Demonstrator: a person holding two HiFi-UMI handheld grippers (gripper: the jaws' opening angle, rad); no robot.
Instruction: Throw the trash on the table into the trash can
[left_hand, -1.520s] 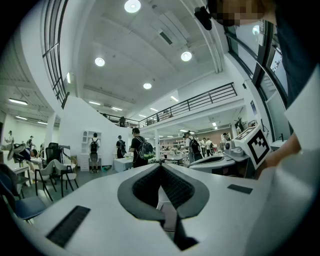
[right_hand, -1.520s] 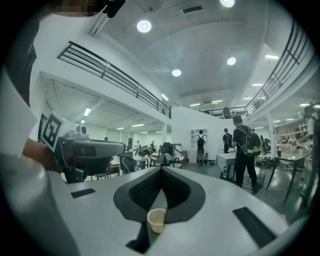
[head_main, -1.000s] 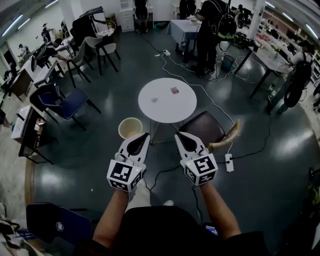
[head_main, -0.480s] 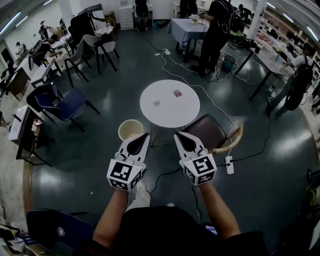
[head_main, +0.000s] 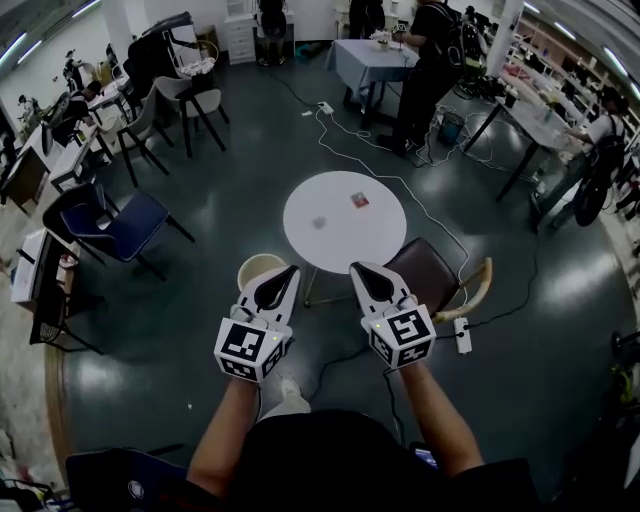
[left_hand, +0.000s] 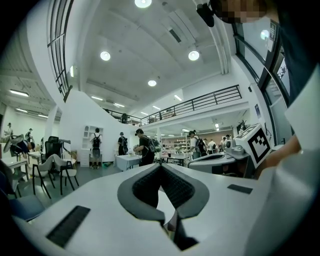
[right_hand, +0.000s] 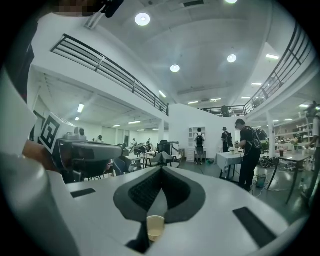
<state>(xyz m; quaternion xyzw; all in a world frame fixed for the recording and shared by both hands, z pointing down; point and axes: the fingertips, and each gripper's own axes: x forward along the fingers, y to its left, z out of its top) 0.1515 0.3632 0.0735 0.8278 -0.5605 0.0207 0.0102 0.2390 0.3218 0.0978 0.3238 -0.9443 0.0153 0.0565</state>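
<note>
holding a gripper in each hand, a person faces a round white table (head_main: 345, 240). the left gripper (head_main: 289, 271) and right gripper (head_main: 357, 268) sit side by side, each with its jaws pressed together and nothing between them. two bits of trash lie on the tabletop, well ahead of the grippers: a small red wrapper (head_main: 359, 199) and a grey scrap (head_main: 319, 222). a beige trash can (head_main: 256, 268) stands just beside the table's near left edge.
</note>
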